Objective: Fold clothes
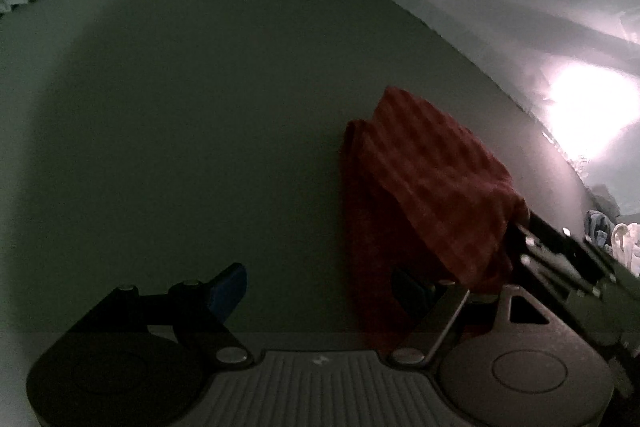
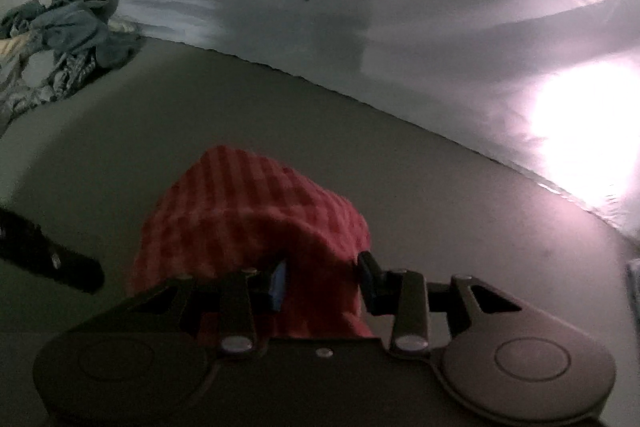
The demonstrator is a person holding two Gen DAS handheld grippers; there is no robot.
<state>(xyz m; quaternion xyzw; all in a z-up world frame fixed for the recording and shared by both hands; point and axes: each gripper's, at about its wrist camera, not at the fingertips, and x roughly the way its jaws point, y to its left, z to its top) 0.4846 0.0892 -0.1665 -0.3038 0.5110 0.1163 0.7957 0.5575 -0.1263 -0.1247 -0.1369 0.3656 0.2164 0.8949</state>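
1. One garment in play: red checked cloth (image 2: 248,223), bunched and lifted partly off the grey sheet (image 1: 180,107) that covers the work surface; can't tell if that surface is a bed or a table.
2. Right gripper (image 2: 324,277) has cloth lying between its fingers; jaws look part-spread with fabric filling the gap, so likely pinching it, though how firmly is unclear.
3. Left gripper (image 1: 320,287) is spread wide, holding nothing; its right finger sits against the hanging edge of the red cloth.
4. No flat, squared fold visible on the cloth, so this item looks mid-fold at best.
5. Pile of unfolded clothes (image 2: 68,39), blue and patterned, sits far left at the sheet's edge, well apart from the cloth, untouched.
6. More fabric (image 1: 612,231) shows at the left view's right edge; too small to identify.
7. Judgement: early stage, most work left. No finished stack is visible.
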